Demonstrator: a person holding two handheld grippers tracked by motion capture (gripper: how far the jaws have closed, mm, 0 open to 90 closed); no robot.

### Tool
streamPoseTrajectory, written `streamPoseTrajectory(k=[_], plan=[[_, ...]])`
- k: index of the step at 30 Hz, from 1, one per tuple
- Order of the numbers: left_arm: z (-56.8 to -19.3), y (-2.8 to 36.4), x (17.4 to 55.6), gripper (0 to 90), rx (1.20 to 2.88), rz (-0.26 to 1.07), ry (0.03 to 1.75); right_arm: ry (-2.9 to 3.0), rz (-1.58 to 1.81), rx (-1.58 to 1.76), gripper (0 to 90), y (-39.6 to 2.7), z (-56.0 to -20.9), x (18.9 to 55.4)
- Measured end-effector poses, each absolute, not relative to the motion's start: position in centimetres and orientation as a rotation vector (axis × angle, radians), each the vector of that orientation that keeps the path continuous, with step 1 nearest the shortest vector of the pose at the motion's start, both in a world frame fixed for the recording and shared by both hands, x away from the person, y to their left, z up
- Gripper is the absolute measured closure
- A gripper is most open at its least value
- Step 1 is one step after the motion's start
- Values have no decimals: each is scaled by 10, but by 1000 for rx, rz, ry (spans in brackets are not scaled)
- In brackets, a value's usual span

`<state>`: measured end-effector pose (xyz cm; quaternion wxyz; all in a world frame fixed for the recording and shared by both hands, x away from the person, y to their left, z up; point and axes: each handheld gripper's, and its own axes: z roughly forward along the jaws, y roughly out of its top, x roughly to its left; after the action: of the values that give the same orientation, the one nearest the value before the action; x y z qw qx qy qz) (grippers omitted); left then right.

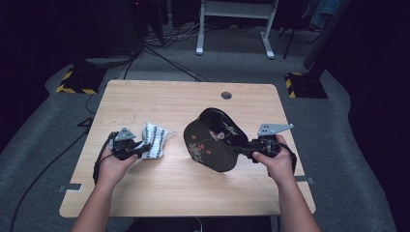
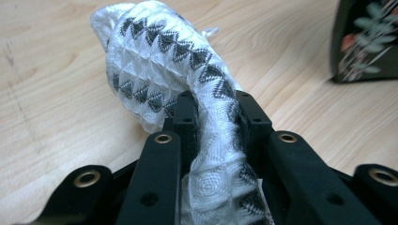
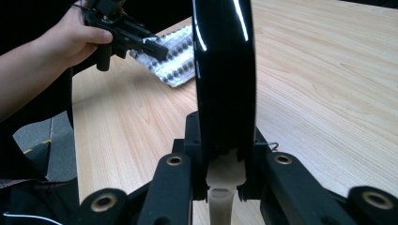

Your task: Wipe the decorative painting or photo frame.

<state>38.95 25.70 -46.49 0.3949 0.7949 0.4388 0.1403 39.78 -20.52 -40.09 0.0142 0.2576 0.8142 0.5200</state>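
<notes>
Right gripper [image 1: 244, 147] is clamped on the rim of the black lacquer tray [image 1: 212, 139], tilted up at table centre: rigid, glossy, likely slippery, so an edge grip suits it. Left gripper [image 1: 140, 148] pinches the soft, light patterned cloth [image 1: 154, 139], bunched at the tray's 9 o'clock; it can be gripped anywhere.

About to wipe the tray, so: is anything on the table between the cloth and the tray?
Nothing visible. The left gripper holds the cloth, the right gripper holds the tray tilted up, and bare table lies between them.
</notes>
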Motion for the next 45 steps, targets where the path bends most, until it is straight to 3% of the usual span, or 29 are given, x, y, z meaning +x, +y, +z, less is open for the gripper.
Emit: streamPoseTrajectory(k=[7,9,11,15,26,35,45], plan=[[-471,264,392,679,2029,371,1134,2535,1619,802,788,-205,-401,397],[-471,266,391,603,1998,389,1155,2535,1617,801,788,-205,-401,397],[-471,266,391,472,1989,388,1162,2536,1617,801,788,-205,-401,397],[-467,265,389,364,1952,419,1161,2536,1615,802,787,-205,-400,397],[-428,243,371,339,1891,379,1028,2526,1582,803,737,-205,-397,394],[-420,211,367,333,1901,307,935,2470,1560,832,527,-211,-386,387],[-431,171,386,308,1924,226,895,2408,1464,933,513,-216,-371,374]])
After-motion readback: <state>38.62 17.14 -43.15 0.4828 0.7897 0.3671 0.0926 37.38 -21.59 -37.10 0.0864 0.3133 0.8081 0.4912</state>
